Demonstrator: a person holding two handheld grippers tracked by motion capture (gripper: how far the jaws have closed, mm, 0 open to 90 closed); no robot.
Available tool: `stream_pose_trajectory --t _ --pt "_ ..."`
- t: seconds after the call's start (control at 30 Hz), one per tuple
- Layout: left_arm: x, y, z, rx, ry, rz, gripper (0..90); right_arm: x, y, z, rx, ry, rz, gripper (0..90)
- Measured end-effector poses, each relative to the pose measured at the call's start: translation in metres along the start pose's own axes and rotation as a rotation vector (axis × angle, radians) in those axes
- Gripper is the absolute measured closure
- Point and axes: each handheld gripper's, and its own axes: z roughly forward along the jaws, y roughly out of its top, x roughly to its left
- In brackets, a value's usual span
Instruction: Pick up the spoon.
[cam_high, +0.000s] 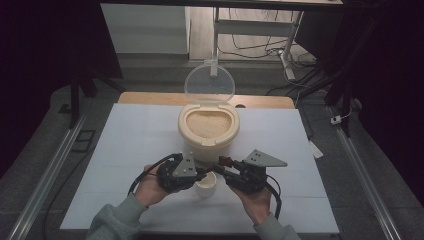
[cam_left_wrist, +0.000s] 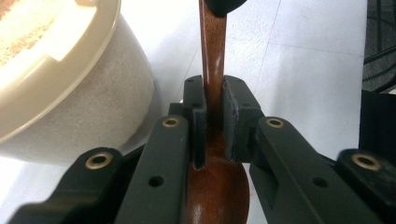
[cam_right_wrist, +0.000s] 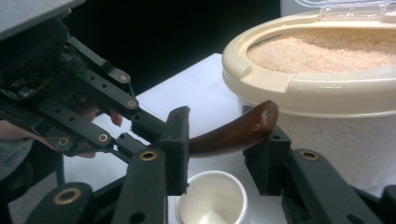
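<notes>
Left gripper (cam_left_wrist: 214, 119) clamped on brown wooden spoon (cam_left_wrist: 212, 70), right gripper (cam_right_wrist: 224, 149) jaws apart around its handle end, small white cup (cam_right_wrist: 212, 200) below on worktop

We see the white table (cam_high: 135, 150) lit evenly from above while its surroundings sink into darkness. Our two gripper views are softly blurred up close.

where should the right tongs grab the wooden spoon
On the free handle end, closing across its narrow width from the sides. The left tongs already clamp the neck just above the bowl, and the handle runs level between the right tongs, above the white cup.
</notes>
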Motion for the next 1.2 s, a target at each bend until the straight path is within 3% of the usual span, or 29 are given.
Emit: stream_pose_trajectory --t 0.33,0.57,0.6,0.73,0.87,0.97,1.0,1.03,1.07,1.2 --pt "0.0 0.0 -0.002 -0.009 0.01 0.003 79.2 -0.003 0.0 -0.002 -0.039 0.056 0.042 72.2" --pt "-0.001 0.001 -0.002 -0.015 0.017 0.017 79.2 -0.002 0.001 -0.004 -0.067 0.105 0.045 78.7" --pt "-0.002 0.001 -0.002 -0.013 0.019 0.02 79.1 -0.002 0.001 -0.004 -0.076 0.129 0.049 81.7" --pt "-0.003 0.001 -0.002 -0.019 0.023 0.023 78.9 0.0 0.002 -0.004 -0.088 0.139 0.035 82.9" --pt "-0.003 0.002 -0.004 -0.039 0.019 0.011 78.7 -0.002 0.002 -0.005 -0.104 0.153 0.047 83.1" --pt "-0.002 0.001 -0.005 -0.067 0.013 -0.022 76.2 -0.004 0.002 -0.007 -0.122 0.165 0.059 83.3" --pt "-0.001 0.001 -0.005 -0.077 0.01 -0.037 73.4 -0.004 0.003 -0.008 -0.128 0.166 0.061 83.4" --pt "-0.001 0.0 -0.007 -0.088 0.011 -0.055 60.7 -0.005 0.004 -0.01 -0.144 0.163 0.059 83.4" --pt "-0.001 -0.002 -0.008 -0.098 0.013 -0.072 54.8 -0.006 0.004 -0.012 -0.153 0.167 0.064 83.5" --pt "0.001 -0.01 -0.016 -0.141 0.025 -0.147 36.9 -0.011 0.006 -0.018 -0.182 0.166 0.079 83.5"
